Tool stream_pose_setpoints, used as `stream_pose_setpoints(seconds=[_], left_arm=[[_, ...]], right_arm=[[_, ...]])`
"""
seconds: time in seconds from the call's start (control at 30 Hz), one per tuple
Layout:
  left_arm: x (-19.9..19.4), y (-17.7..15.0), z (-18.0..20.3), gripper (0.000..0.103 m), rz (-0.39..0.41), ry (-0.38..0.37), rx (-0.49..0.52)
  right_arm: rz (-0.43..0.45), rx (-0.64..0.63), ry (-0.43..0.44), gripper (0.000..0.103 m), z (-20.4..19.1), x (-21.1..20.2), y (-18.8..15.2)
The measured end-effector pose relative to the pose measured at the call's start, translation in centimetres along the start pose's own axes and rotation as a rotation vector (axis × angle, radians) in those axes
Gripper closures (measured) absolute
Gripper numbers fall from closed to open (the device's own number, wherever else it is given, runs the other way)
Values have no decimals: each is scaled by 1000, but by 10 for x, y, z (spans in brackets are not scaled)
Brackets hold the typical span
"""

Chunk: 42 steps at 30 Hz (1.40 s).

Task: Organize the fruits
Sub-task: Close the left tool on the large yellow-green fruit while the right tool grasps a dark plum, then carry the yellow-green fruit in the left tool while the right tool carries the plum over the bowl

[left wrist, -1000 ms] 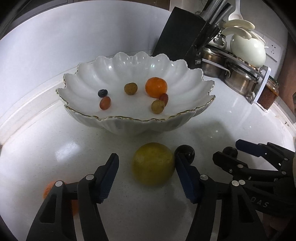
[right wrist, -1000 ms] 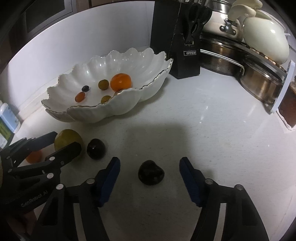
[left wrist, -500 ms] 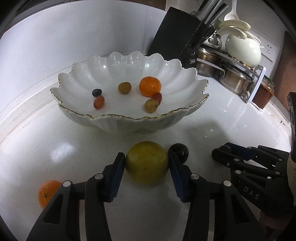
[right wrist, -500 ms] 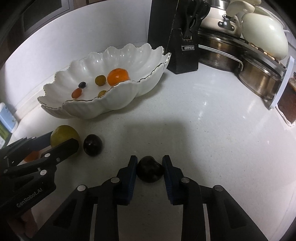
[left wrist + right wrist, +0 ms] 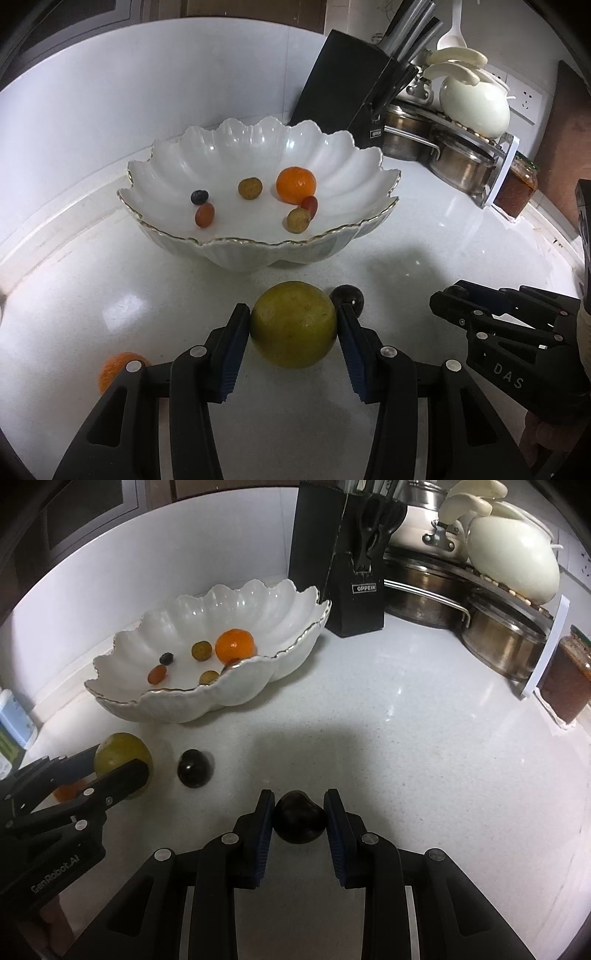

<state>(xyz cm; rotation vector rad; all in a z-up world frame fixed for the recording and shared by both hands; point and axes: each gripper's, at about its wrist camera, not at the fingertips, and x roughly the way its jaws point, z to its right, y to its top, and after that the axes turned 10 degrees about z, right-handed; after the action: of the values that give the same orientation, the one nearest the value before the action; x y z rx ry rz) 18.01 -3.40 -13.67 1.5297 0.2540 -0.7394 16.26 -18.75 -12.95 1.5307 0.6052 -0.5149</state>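
My left gripper (image 5: 293,325) is shut on a large yellow-green fruit (image 5: 293,330), in front of the white scalloped bowl (image 5: 221,243). The bowl holds an orange (image 5: 295,184) and several small fruits. My right gripper (image 5: 299,819) is shut on a dark plum (image 5: 299,821) over the counter. A second dark plum (image 5: 194,768) lies on the counter between the grippers; it also shows in the left wrist view (image 5: 348,297). A small orange (image 5: 114,369) lies at the left, partly hidden behind my left finger.
A black knife block (image 5: 347,565) stands behind the bowl. Steel pots (image 5: 498,638), a cream lidded pot (image 5: 513,561) and a jar (image 5: 567,679) line the back right. A white wall runs behind the bowl.
Both grippers went from open to shut: the left on the yellow-green fruit, the right on the dark plum. Both have since risen slightly with their fruit.
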Motion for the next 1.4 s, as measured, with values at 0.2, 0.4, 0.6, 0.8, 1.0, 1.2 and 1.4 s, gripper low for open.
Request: stream_pose_setpoints(seconds=[0.2,0.4,0.6,0.8,1.0,1.2,1.4], left_arm=[[-17,5,2,56,23,-4,8],[-39,9,4,56,46,2,19],[-58,13,6,56,56,14,20],[-73,18,4,56,71,34,26],[-82,29,-1,56,89,53,26],[-86,44,-12,56,117,74,22],[-82,58,-27,56,124,91,1]], right_arm=[[25,2,-1,74,-2,-18,3],[53,2,2,74,-5,-35,5],[80,4,10,74,-8,-51,9],[107,0,23,74,-14,-64,15],[137,-12,37,74,-18,-71,27],[156,-32,55,74,-28,-70,45],[172,-59,78,74,-41,-65,64]])
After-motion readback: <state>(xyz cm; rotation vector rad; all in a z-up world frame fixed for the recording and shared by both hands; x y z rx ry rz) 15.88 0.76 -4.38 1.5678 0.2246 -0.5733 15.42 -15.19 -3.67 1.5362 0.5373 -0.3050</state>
